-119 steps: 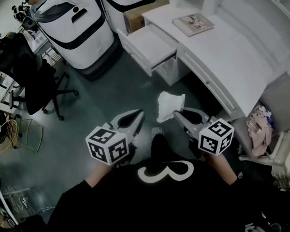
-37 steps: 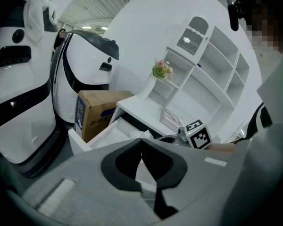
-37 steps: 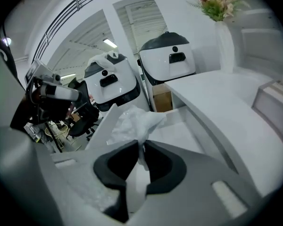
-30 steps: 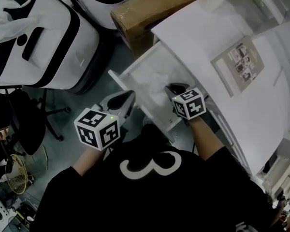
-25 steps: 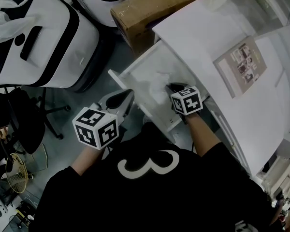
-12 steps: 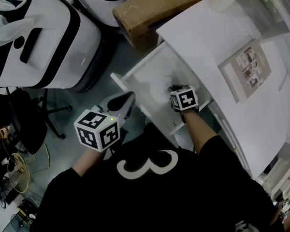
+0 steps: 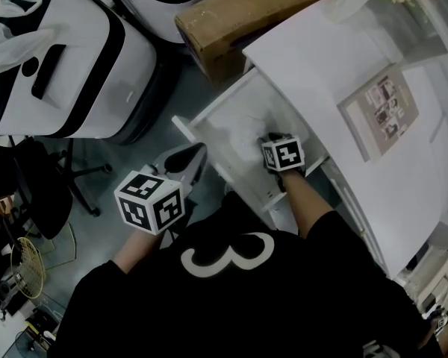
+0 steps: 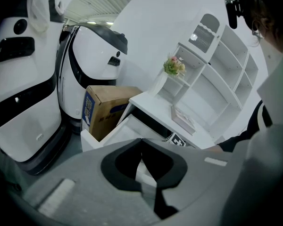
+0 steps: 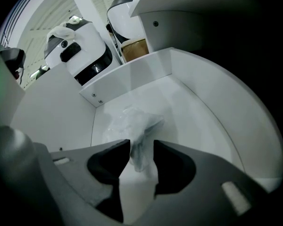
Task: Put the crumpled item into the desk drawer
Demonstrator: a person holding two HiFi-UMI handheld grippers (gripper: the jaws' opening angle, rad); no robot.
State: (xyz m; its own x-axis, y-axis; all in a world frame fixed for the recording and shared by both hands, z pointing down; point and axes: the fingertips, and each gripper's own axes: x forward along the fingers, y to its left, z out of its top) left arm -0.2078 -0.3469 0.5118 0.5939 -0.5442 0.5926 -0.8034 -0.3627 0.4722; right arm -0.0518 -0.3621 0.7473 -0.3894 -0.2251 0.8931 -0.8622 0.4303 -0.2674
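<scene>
Lab-like workroom: large white machines [image 7: 67, 66], office chair [image 7: 36, 192], desk [image 7: 306, 58].

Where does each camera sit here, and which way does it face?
Head view: on the person's head, facing steeply down at the open drawer and desk; shows black shirt, left gripper, right gripper.
Left gripper view: on the left gripper, outside the drawer, looking along shut jaws toward cardboard box and desk; person's sleeve at right.
Right gripper view: on the right gripper, inside the drawer, looking along opening jaws at the crumpled item between them; no body.
Shared: all three show drawer and cardboard box.
</scene>
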